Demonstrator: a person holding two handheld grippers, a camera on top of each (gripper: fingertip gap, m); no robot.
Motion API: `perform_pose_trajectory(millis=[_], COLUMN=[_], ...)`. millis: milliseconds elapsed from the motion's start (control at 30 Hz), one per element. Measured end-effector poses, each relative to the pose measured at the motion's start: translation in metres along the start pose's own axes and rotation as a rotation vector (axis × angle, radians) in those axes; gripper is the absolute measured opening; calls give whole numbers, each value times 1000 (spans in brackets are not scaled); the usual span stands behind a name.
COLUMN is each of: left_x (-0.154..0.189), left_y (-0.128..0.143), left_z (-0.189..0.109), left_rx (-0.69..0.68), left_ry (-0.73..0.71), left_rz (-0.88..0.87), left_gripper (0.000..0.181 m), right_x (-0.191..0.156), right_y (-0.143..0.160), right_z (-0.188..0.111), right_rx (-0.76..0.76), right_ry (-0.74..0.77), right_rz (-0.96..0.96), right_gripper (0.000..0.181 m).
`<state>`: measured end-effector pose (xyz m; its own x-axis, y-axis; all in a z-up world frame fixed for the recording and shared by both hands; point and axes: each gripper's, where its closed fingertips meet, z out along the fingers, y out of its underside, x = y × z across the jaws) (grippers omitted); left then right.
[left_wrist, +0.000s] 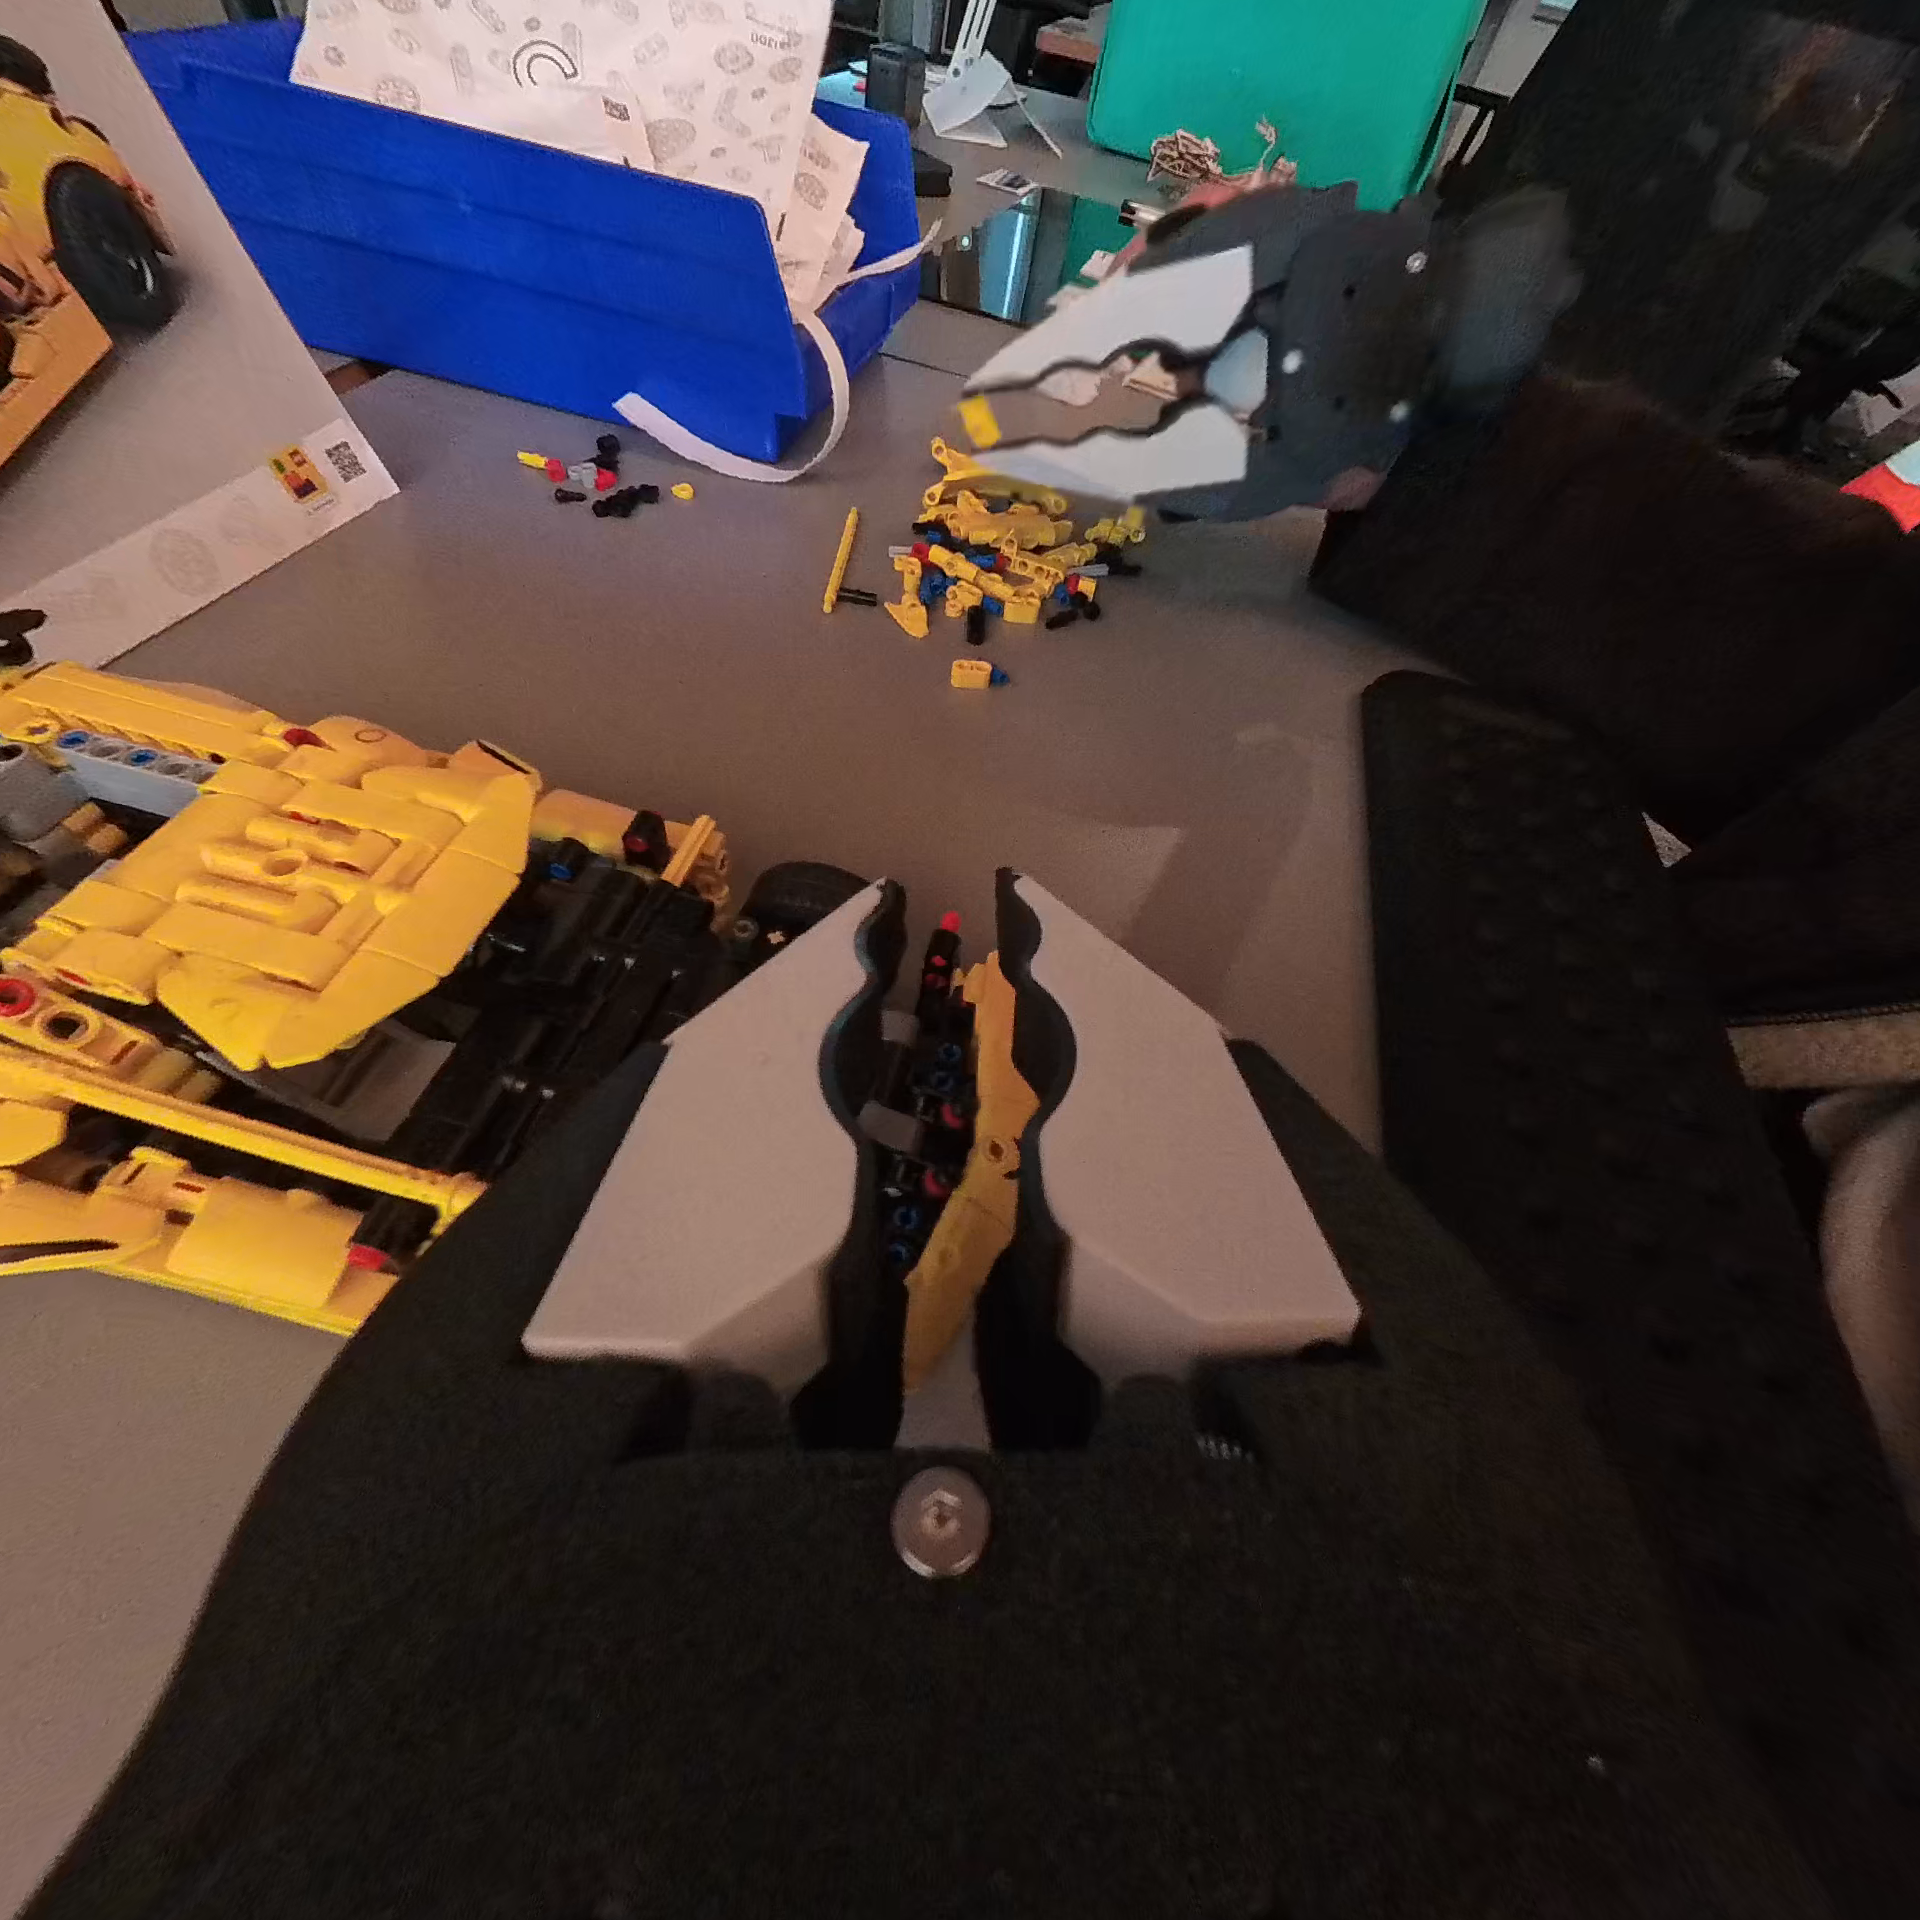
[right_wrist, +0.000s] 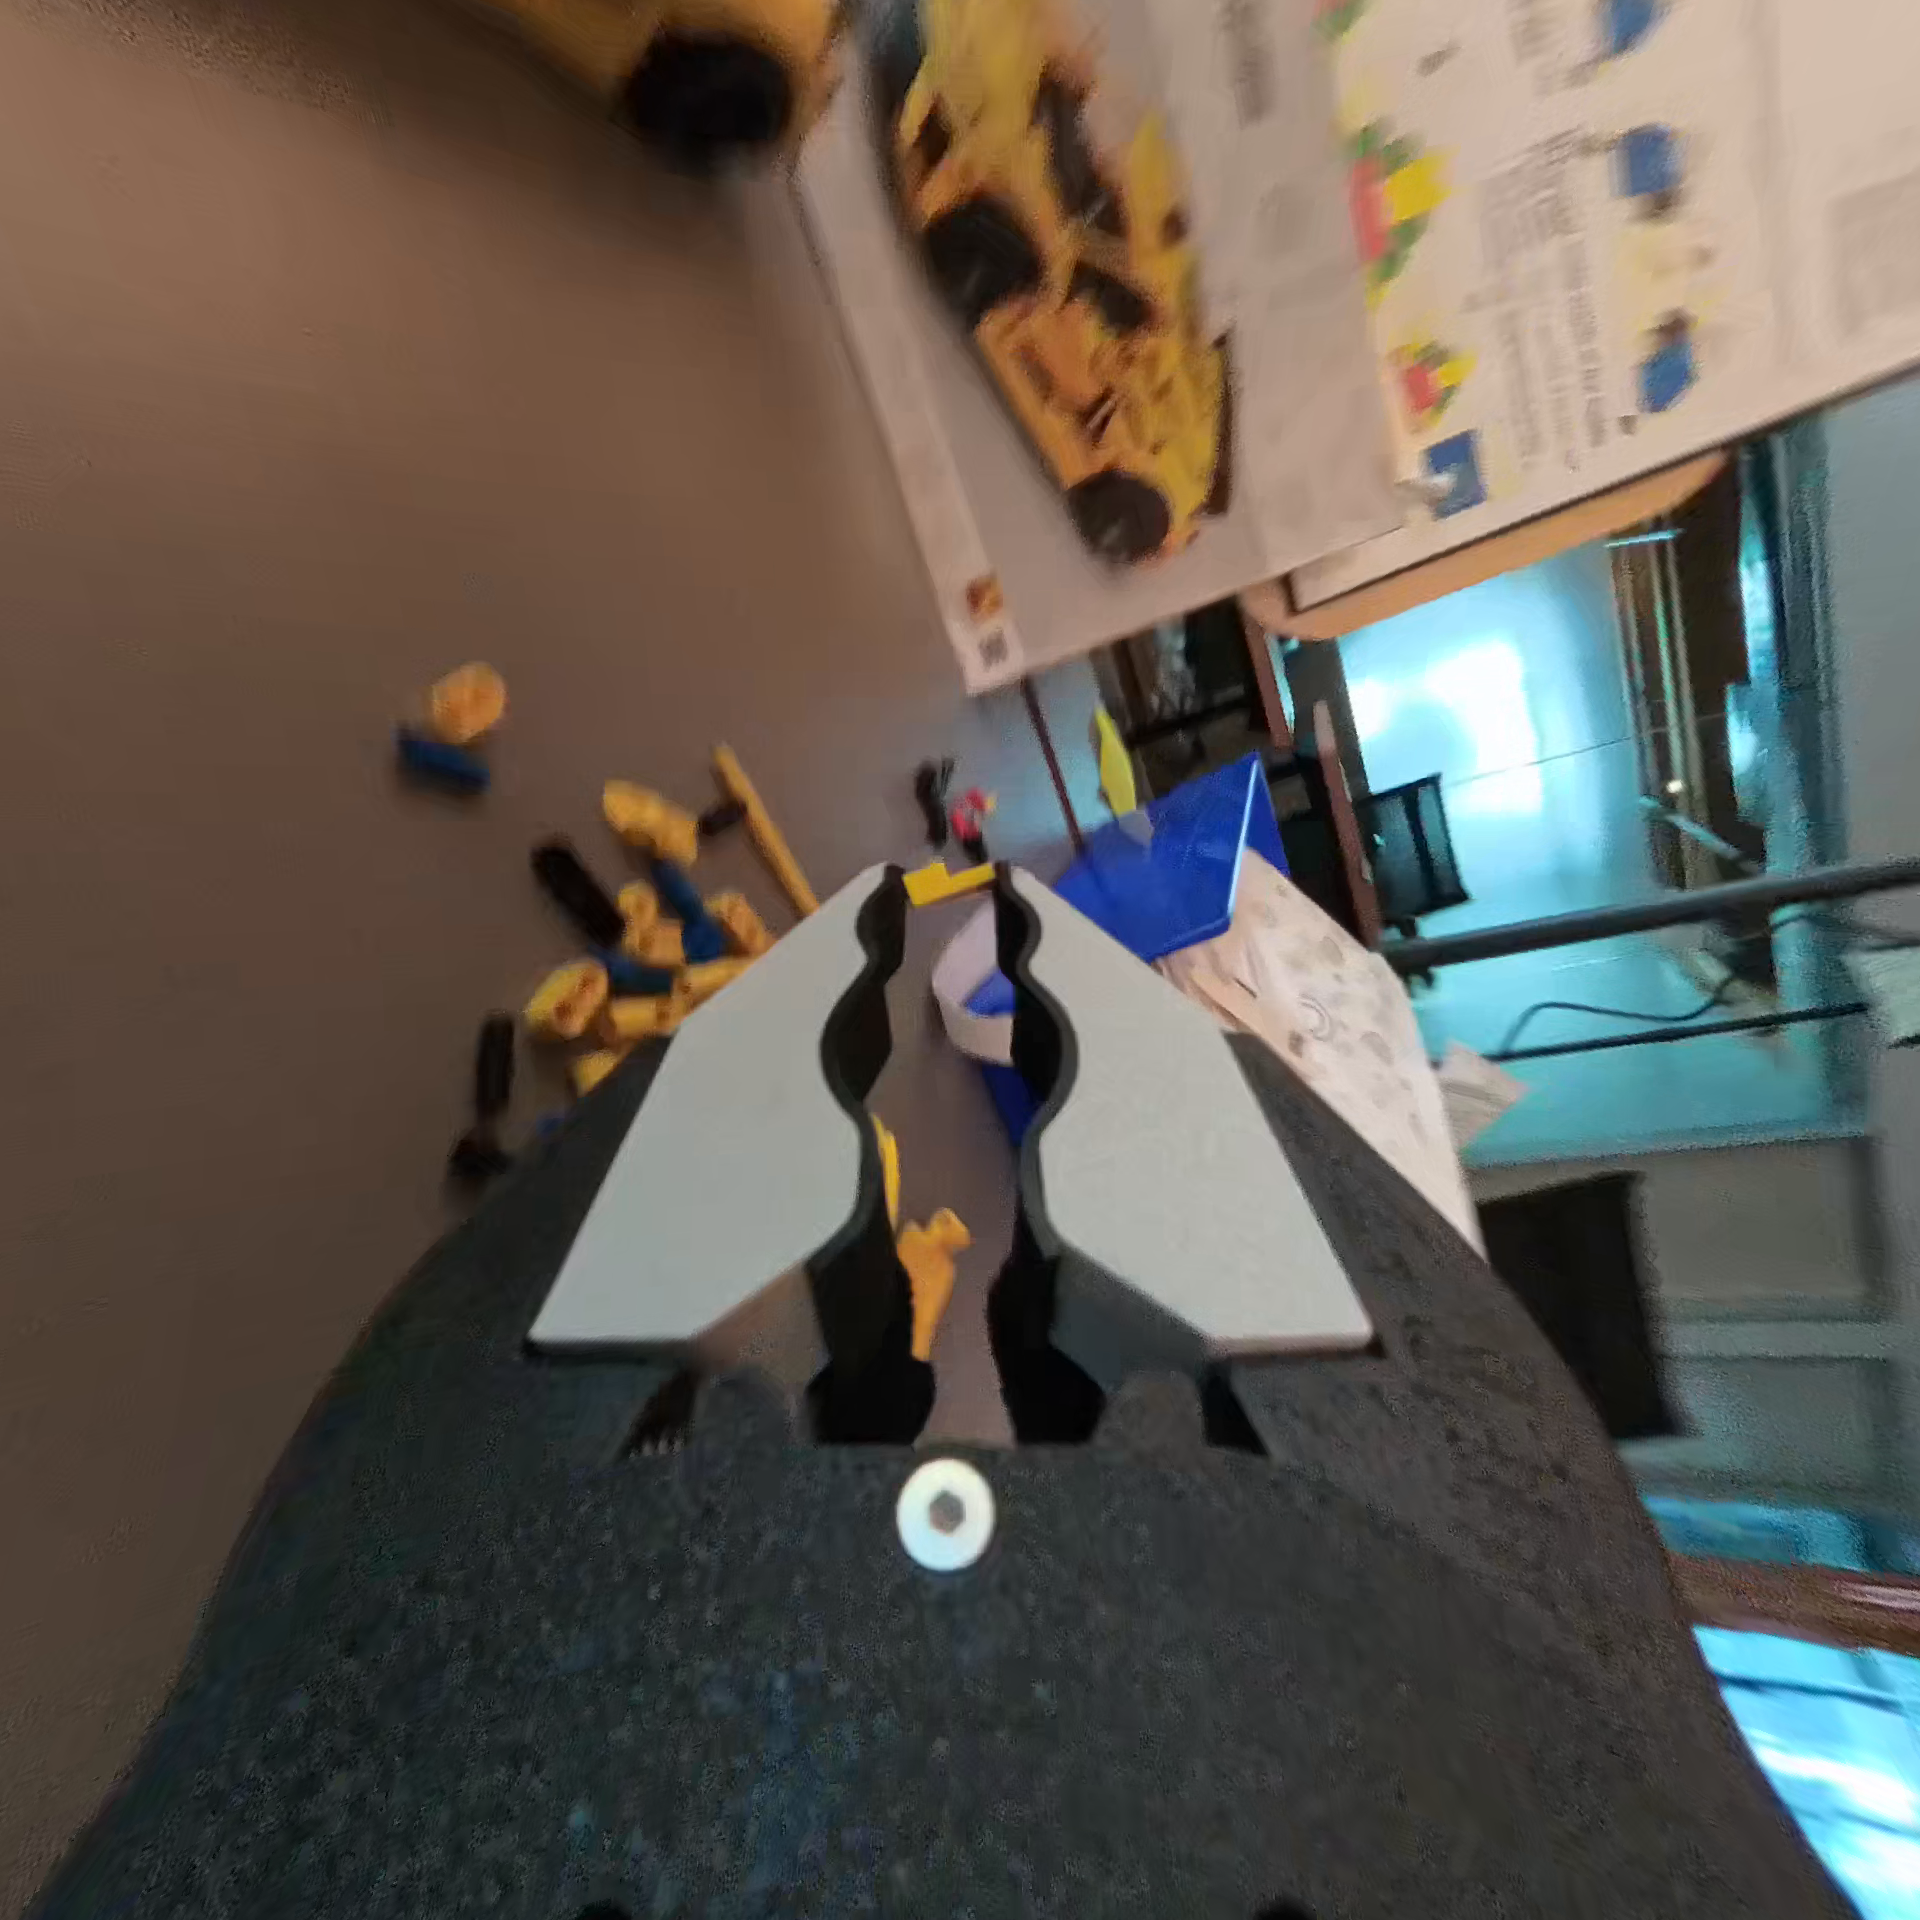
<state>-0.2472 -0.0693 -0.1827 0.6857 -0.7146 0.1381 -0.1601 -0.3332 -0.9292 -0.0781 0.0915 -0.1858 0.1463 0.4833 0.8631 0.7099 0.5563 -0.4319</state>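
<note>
My left gripper (left_wrist: 948, 894) is shut on a long black and yellow brick sub-assembly (left_wrist: 951, 1091) with a red pin at its front end, held just right of the yellow brick car model (left_wrist: 281, 935). My right gripper (right_wrist: 945, 883) is shut on a small yellow piece (right_wrist: 940, 881) at its fingertips. In the left wrist view the right gripper (left_wrist: 982, 426) hovers, blurred, just above the pile of loose yellow, blue and black pieces (left_wrist: 1008, 561). In the right wrist view the pile (right_wrist: 644, 956) lies left of the fingers.
A blue bin (left_wrist: 520, 239) holding printed paper bags stands at the back, with a small cluster of pins (left_wrist: 597, 483) in front of it. An instruction booklet (left_wrist: 156, 416) lies far left. A long yellow axle (left_wrist: 842, 556) lies beside the pile. Dark bulky things (left_wrist: 1558, 1039) fill the right side. The grippers' ends are close to 25 cm from one another.
</note>
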Motion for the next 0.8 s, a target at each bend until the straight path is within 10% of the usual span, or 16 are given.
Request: perform_pose_trajectory(millis=[67, 267, 433, 700, 800], left_x=[-2, -5, 19, 16, 12], left_y=[-1, 6, 18, 49, 50], left_z=[-1, -2, 3, 13, 15], left_rx=[4, -32, -94, -248, -252], left_ry=[-6, -2, 108, 37, -16], left_rz=[-6, -2, 84, 235, 301], left_gripper=[17, 17, 27, 30, 24], right_x=[-1, -52, -47, -92, -124], right_y=[-8, 47, 47, -140, -167], right_z=[-3, 0, 7, -9, 3], right_rx=[82, -338, -324, 289, 261], right_ry=[-80, -469, -424, -790, -895], right_rz=[237, 576, 607, 674, 580], right_gripper=[16, 16, 43, 34, 32])
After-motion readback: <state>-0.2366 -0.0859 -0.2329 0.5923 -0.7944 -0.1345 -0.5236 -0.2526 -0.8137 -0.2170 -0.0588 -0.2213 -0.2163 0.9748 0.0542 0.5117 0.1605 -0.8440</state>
